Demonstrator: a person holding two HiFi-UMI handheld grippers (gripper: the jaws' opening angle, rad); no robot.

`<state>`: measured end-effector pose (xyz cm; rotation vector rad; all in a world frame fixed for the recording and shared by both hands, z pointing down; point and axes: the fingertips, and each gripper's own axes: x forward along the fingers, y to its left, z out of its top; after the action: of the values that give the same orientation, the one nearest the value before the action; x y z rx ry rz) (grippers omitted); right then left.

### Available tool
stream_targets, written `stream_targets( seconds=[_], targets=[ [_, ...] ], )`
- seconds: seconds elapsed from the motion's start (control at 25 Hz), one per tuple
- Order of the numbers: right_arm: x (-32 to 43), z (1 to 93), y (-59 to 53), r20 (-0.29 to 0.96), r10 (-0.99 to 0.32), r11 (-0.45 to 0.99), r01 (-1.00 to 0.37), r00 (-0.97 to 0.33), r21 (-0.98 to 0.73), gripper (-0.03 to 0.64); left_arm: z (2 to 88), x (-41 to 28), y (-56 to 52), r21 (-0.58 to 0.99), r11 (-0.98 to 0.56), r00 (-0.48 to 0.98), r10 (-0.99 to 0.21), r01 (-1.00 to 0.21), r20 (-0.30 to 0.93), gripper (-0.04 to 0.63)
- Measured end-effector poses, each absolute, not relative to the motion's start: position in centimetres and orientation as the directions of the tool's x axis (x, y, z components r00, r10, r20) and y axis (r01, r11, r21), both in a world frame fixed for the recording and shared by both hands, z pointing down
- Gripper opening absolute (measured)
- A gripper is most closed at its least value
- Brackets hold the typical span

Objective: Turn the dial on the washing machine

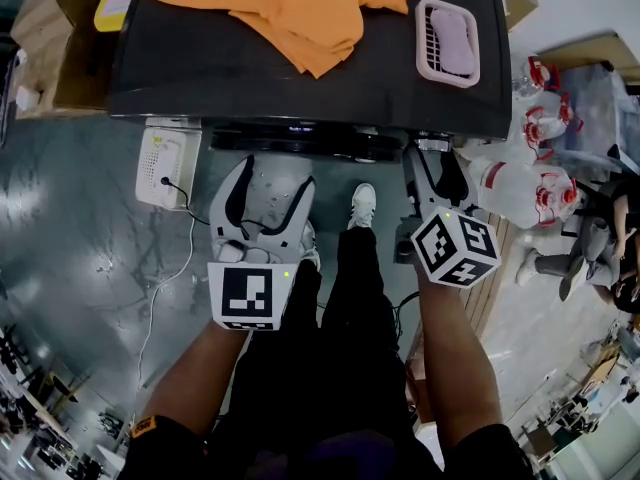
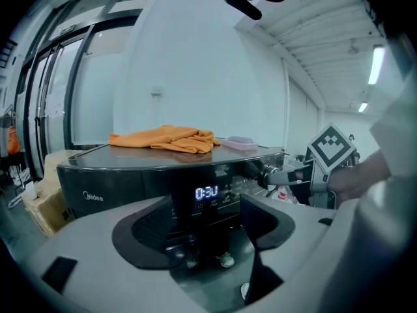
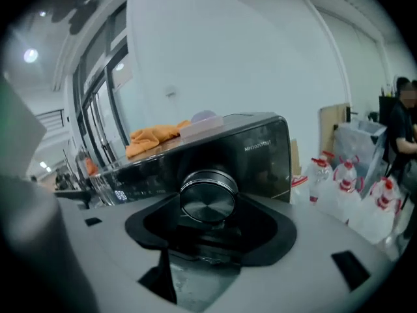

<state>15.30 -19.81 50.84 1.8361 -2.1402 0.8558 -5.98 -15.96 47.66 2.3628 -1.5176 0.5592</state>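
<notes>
Clenched with the right hand-held gripper (image 3: 212,208) on the metal dial (image 3: 207,193) of the washing machine (image 3: 260,155), straight ahead, axis along the jaws; left hand-held gripper (image 2: 208,214) released, empty, farther off.

Left of the person, the floor (image 1: 90,248) before the washing machine (image 1: 250,78) lies open, broken only by a white box (image 1: 165,165) and its cable at the machine's foot. The left hand-held gripper (image 2: 207,214), jaws apart around nothing, has free air up to the lit panel (image 2: 207,193). The front's right end is taken: the right hand-held gripper (image 3: 208,207) clamps the dial (image 3: 207,194) there, and plastic bottles (image 1: 520,183) crowd the floor just to its right. On the lid an orange cloth (image 1: 300,8) fills the back middle and a pink basket (image 1: 448,40) the right corner, with bare lid between and in front.
</notes>
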Motion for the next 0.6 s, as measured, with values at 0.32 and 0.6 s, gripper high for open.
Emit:
stream_targets(
  seconds=[0.32,0.6],
  targets=[
    [15.3,50.8,-19.8,0.507,-0.836,0.087,-0.963,-0.209,-0.254,0.295,46.7,-5.6,-16.0,0.016,-0.422,0.384,-0.809,-0.907,0.445,0.31],
    [14.8,49.8,-19.7,0.513,-0.857,0.151,-0.976,-0.052,0.155,0.307,46.2,-5.4,-15.9,0.017,-0.42,0.383,-0.808,-0.907,0.447,0.31]
  ],
)
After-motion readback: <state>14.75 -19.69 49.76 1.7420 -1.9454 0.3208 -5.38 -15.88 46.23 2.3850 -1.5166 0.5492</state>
